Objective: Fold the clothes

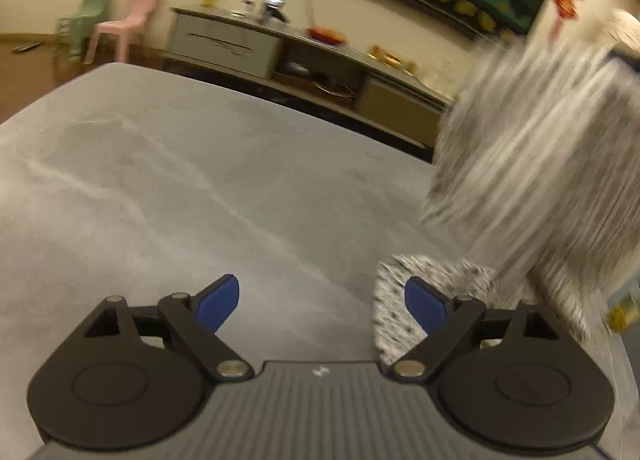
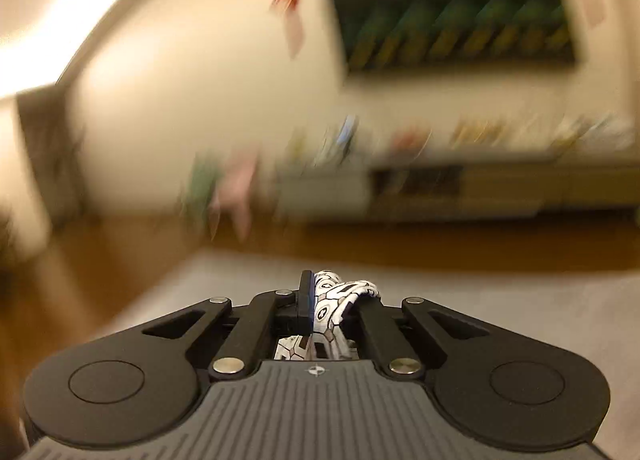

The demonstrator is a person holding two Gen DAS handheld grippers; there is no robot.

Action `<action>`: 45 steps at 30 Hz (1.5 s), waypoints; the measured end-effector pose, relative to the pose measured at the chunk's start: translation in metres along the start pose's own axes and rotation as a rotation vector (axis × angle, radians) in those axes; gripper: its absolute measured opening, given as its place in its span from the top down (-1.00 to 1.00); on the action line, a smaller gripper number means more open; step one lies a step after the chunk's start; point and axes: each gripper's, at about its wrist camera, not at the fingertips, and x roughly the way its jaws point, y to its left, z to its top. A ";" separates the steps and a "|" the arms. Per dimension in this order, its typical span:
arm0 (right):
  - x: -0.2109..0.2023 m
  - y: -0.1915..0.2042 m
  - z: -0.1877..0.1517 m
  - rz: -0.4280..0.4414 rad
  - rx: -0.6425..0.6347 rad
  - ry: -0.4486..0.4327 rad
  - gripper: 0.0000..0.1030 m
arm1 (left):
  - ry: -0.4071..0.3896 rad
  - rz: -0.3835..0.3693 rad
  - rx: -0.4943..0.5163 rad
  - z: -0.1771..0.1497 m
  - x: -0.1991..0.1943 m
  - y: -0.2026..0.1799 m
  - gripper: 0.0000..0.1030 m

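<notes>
Your left gripper (image 1: 322, 302) is low over the grey bed (image 1: 160, 188), level, its blue fingers (image 1: 218, 302) spread wide with nothing between them. Your right gripper (image 2: 334, 294) is raised and pinches a bunch of the patterned cloth (image 2: 334, 300). In the left view the cloth (image 1: 532, 164) hangs blurred at the right, its lower end on the bed just beside the right finger. The bed lies open to the left, and its far edge faces the cabinet (image 1: 280, 56).

Both wrist views look low across the grey bed (image 1: 180, 180) toward the same sideboard (image 1: 256, 44).
</notes>
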 end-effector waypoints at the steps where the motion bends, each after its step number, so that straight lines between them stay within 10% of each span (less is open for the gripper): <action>1: -0.016 -0.014 0.017 -0.057 0.019 -0.066 1.00 | 0.025 -0.024 0.028 -0.004 0.007 -0.008 -0.80; 8: -0.017 -0.169 -0.088 -0.545 0.147 0.170 0.93 | 0.108 -0.032 0.215 -0.041 0.046 -0.064 -0.81; 12: -0.020 -0.215 -0.145 -0.505 0.381 0.261 0.58 | 0.081 0.032 0.331 -0.047 0.065 -0.091 -0.88; 16: -0.016 -0.195 -0.129 -0.336 0.334 0.166 -0.51 | 0.097 0.044 0.377 -0.049 0.089 -0.098 -0.38; 19: 0.020 -0.190 -0.134 -0.261 0.269 0.256 -0.51 | 0.073 0.062 0.355 -0.027 0.079 -0.074 0.73; 24: 0.058 -0.182 -0.142 -0.237 0.204 0.430 0.31 | 0.016 0.099 0.311 0.014 0.054 -0.026 0.78; 31: 0.030 -0.135 -0.142 -0.282 0.038 0.464 0.40 | -0.063 0.151 0.248 0.072 0.019 0.040 0.74; 32: 0.032 -0.126 -0.135 -0.248 0.050 0.438 0.31 | -0.055 0.151 0.222 0.075 0.019 0.050 0.73; 34: 0.038 -0.106 -0.119 -0.179 0.057 0.392 -0.49 | -0.014 0.138 0.144 0.069 0.028 0.070 0.73; 37: 0.062 -0.075 -0.107 -0.138 -0.044 0.405 -0.69 | 0.025 0.099 0.057 0.070 0.040 0.091 0.75; 40: 0.098 -0.060 -0.111 -0.136 -0.140 0.470 -0.42 | -0.008 0.078 0.064 0.086 0.045 0.100 0.77; 41: 0.108 -0.057 -0.113 -0.139 -0.162 0.494 -0.04 | -0.033 0.066 0.053 0.090 0.043 0.104 0.78; 42: 0.118 -0.055 -0.115 -0.142 -0.184 0.517 0.84 | -0.064 0.055 0.043 0.094 0.039 0.106 0.79; 45: 0.098 -0.057 -0.099 -0.174 -0.172 0.441 1.00 | -0.248 -0.028 0.061 0.103 -0.008 0.107 0.80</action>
